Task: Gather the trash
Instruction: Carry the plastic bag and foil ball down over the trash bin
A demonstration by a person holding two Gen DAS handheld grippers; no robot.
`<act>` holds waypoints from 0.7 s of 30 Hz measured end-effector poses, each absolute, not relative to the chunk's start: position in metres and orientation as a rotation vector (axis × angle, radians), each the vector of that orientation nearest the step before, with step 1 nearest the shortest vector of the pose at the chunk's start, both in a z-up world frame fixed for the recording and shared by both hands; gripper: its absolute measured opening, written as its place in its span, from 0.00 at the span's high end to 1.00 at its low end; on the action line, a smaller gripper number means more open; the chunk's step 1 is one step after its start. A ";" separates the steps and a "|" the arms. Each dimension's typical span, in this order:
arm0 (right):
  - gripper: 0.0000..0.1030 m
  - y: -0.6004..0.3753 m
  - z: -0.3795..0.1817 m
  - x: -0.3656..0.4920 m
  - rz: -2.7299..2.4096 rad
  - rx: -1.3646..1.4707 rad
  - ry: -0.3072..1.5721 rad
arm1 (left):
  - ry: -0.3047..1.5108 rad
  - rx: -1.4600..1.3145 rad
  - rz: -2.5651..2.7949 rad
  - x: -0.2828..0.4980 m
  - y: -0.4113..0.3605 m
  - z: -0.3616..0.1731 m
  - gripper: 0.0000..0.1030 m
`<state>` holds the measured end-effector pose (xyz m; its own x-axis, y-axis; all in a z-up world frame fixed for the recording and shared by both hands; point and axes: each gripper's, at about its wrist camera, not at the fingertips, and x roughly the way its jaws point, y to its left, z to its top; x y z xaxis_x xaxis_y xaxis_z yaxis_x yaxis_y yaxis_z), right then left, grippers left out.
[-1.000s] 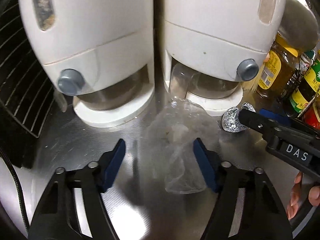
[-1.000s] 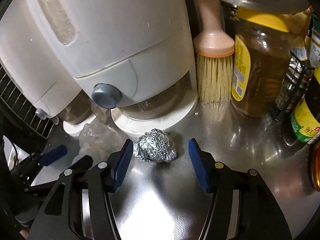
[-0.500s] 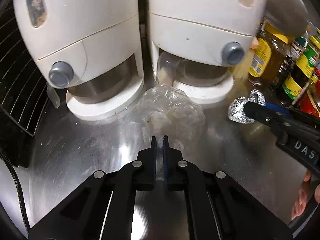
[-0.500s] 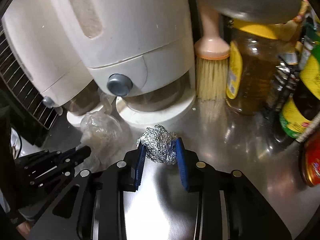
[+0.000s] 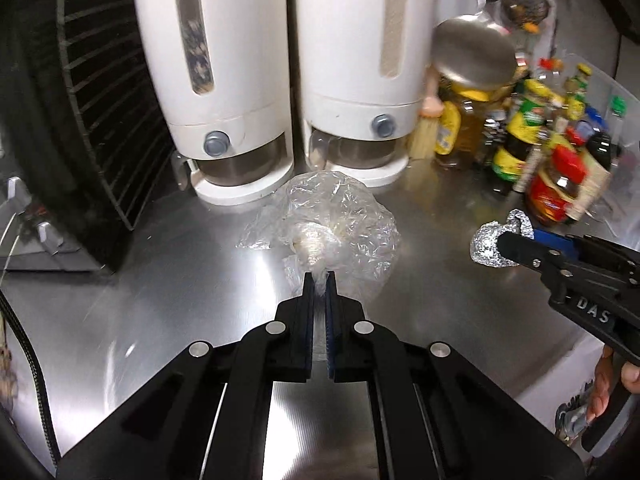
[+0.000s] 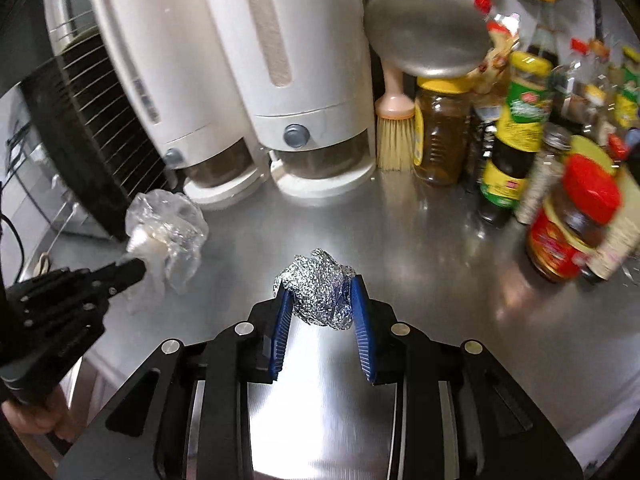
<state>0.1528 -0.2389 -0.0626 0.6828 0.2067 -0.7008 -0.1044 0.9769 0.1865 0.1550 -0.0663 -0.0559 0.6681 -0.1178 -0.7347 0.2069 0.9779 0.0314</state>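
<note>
Above steel counter (image 5: 460, 312) | my L gripper (image 5: 319, 280) clamped on clear plastic bag (image 5: 332, 220) | R gripper (image 6: 319, 292) clamped on foil ball (image 6: 320, 288) | step: both lifted, carrying | next: find bin, none in view

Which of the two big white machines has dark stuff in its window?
The left white dispenser, beside the black rack; the right white dispenser's window looks pale.
</note>
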 end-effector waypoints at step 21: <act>0.71 -0.254 -0.077 -0.047 0.185 0.105 0.773 | 0.802 0.096 -0.261 -0.045 -0.067 -0.085 0.97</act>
